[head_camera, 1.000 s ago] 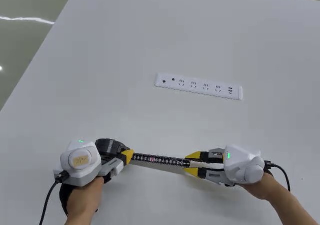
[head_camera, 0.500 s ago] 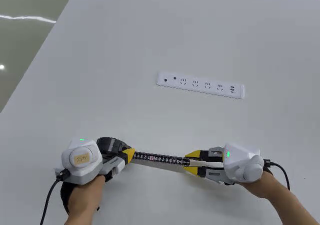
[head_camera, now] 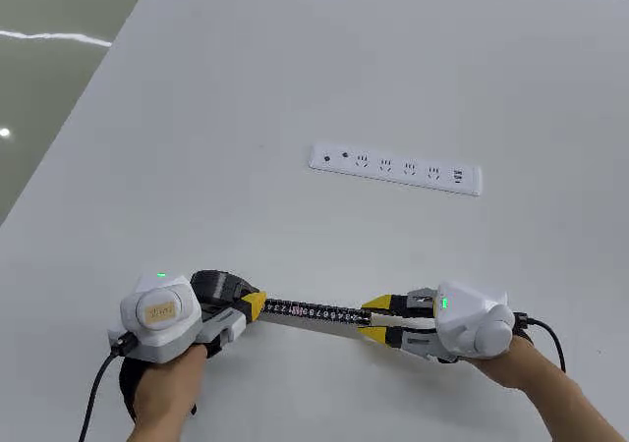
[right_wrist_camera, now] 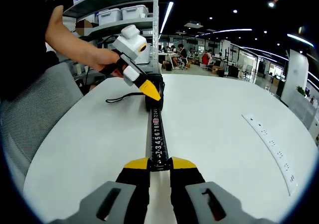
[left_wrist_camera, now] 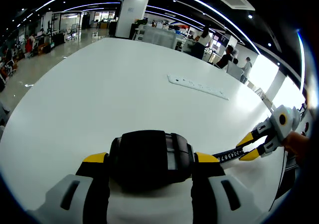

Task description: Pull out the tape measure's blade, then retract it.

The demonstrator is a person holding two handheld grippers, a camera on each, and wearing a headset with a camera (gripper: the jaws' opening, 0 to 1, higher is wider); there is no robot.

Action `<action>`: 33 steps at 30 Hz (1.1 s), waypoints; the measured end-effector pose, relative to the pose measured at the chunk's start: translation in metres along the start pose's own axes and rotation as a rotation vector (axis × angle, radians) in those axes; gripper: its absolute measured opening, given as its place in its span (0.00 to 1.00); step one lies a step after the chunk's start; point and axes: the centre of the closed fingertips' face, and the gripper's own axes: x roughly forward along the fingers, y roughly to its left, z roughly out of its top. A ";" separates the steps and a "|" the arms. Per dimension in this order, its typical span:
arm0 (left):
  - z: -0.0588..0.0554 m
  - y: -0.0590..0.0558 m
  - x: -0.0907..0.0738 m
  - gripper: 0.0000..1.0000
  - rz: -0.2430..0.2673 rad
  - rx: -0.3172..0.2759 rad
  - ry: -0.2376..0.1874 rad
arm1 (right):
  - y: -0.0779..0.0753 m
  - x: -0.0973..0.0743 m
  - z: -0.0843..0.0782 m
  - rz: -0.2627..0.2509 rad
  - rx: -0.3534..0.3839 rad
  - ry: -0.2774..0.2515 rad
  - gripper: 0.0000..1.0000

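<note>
My left gripper (head_camera: 246, 309) is shut on the black tape measure case (head_camera: 218, 288), which sits between its yellow-tipped jaws (left_wrist_camera: 149, 157). The black blade (head_camera: 314, 313) with white numbers runs out of the case to the right, just above the white table. My right gripper (head_camera: 371, 318) is shut on the blade's free end (right_wrist_camera: 159, 160). In the right gripper view the blade (right_wrist_camera: 156, 129) stretches away to the case (right_wrist_camera: 154, 95) held by the left gripper (right_wrist_camera: 149, 92). The right gripper (left_wrist_camera: 251, 147) appears at the right of the left gripper view, with the blade (left_wrist_camera: 228, 157) leading to it.
A white power strip (head_camera: 395, 169) lies flat on the table (head_camera: 295, 88) beyond the grippers, also seen as the power strip (left_wrist_camera: 198, 86) and the power strip (right_wrist_camera: 271, 147). The case's black wrist strap (right_wrist_camera: 122, 99) trails on the table. The table's left edge drops off to a glossy floor (head_camera: 49, 59).
The right gripper has moved slightly left toward the case, so the exposed blade is a little shorter. The left gripper holds still.
</note>
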 end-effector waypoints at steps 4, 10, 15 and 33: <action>0.000 0.000 0.000 0.63 0.000 0.000 0.001 | 0.000 0.001 0.001 0.002 -0.001 -0.001 0.14; 0.000 0.001 0.000 0.63 -0.001 -0.002 0.003 | 0.000 0.003 0.001 0.003 -0.005 -0.002 0.14; 0.000 0.001 0.000 0.63 -0.001 -0.002 0.004 | 0.000 0.005 0.001 0.005 -0.004 -0.003 0.14; 0.000 0.001 0.000 0.63 -0.002 -0.002 0.005 | 0.000 0.010 0.005 0.009 -0.005 -0.008 0.14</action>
